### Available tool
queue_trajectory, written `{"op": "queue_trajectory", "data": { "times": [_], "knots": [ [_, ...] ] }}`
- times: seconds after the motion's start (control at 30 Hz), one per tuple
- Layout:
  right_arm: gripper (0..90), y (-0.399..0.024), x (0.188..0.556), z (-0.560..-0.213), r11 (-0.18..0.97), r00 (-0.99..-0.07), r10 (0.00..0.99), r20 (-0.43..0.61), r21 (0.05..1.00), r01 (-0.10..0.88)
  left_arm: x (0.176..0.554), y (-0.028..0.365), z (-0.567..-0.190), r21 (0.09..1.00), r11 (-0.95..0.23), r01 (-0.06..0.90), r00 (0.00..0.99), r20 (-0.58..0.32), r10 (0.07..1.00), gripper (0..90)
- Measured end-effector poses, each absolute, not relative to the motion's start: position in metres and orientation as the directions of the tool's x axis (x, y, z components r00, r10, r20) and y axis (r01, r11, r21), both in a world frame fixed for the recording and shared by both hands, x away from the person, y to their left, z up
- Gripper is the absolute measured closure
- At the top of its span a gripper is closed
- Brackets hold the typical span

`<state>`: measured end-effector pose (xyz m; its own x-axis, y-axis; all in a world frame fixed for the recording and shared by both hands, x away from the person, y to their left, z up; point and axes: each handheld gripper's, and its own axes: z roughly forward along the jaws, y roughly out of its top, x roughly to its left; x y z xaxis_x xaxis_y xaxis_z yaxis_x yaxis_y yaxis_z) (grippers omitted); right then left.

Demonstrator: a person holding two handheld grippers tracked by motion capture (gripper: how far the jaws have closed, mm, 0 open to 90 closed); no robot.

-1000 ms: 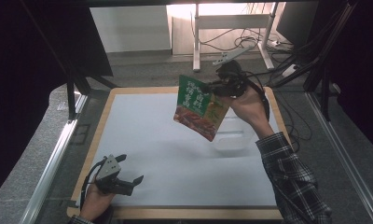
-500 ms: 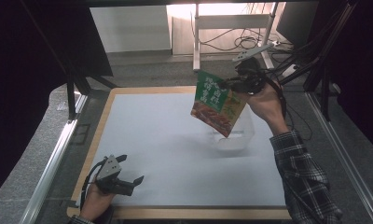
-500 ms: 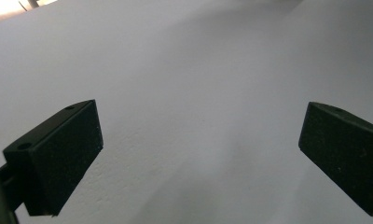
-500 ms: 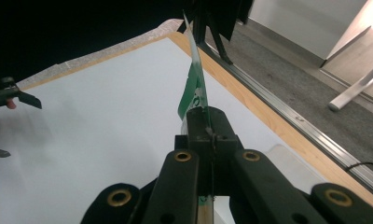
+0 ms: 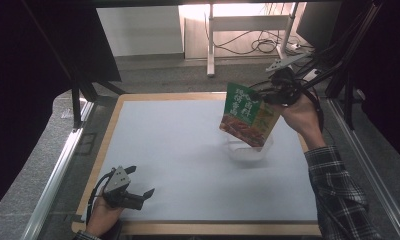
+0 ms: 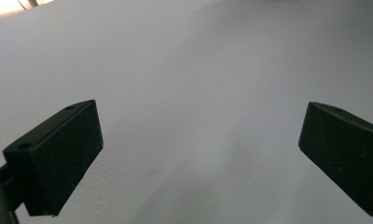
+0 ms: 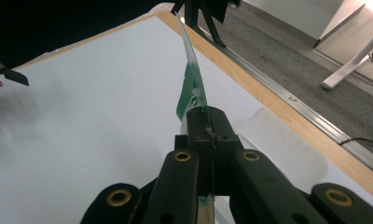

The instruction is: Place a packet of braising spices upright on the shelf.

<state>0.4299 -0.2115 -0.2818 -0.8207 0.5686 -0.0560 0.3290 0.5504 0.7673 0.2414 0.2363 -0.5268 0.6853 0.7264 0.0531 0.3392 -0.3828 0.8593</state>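
Observation:
A green food pouch (image 5: 248, 115) with a picture of a red dish hangs tilted in the air, pinched at its upper right edge by my right gripper (image 5: 260, 95), which is shut on it. In the right gripper view the pouch (image 7: 191, 79) stands edge-on, rising from the closed jaws of the right gripper (image 7: 208, 126). Directly under it a clear plastic container (image 5: 249, 149) sits on the white mat (image 5: 178, 150). My left gripper (image 5: 139, 181) rests at the mat's front left corner, open; its own view has the left gripper (image 6: 198, 154) with nothing but bare mat between its jaws.
A wooden border (image 5: 213, 229) frames the mat. A metal rail (image 5: 58, 170) runs along the left side, another along the right. White desk legs and cables (image 5: 248, 45) stand on the floor beyond the far edge. The clear container (image 7: 287, 149) lies near the right border.
My right hand has carried the pouch to the right and slightly farther back, so it now hangs over the clear container. The left gripper has stayed still.

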Motion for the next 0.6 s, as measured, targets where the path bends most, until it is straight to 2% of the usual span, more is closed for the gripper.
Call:
{"op": "queue_trajectory", "data": {
  "times": [0.23, 0.6],
  "knots": [
    [89.7, -0.227, 0.429, -0.287, 0.560, -0.803, 0.593, -0.058, 0.746, 0.360, 0.241, 0.236, -0.527, 0.857, -0.387, 0.341, 0.686, 0.055, 0.726, 0.0],
    [89.6, -0.221, 0.435, -0.300, 0.592, -0.799, 0.597, -0.075, 0.714, 0.375, 0.241, 0.236, -0.527, 0.856, -0.389, 0.341, 0.686, 0.056, 0.725, 0.0]
  ]
}}
